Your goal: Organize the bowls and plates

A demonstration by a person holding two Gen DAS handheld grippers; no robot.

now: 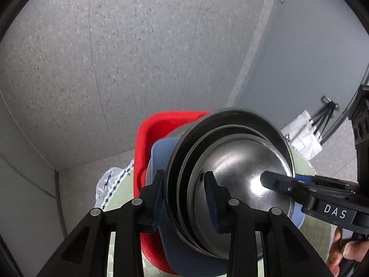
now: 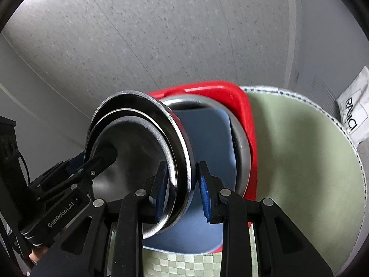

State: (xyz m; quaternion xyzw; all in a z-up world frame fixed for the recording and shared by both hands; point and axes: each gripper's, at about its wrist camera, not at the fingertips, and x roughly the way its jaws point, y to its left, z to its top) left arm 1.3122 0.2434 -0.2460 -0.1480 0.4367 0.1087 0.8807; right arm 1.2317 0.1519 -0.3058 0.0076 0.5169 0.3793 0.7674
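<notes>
Left tool [image 1: 184,191] clamped on rims of nested steel bowls [image 1: 239,161]; right tool [image 2: 182,184] clamped on opposite rims. Bowls tilted, held above blue plate [image 2: 207,133] in red tray [image 2: 244,106].

From my left gripper [image 1: 184,198] I saw the nested metal bowls [image 1: 239,161] tipped on edge between its fingers, with the plate [image 1: 161,152] behind them and the tub [image 1: 147,133] behind that. My right gripper [image 2: 182,189] straddled the bowls' rims from the opposite side. The table mat [image 2: 299,157] lay right of the tub, a paper bag [image 2: 352,113] beyond it.
</notes>
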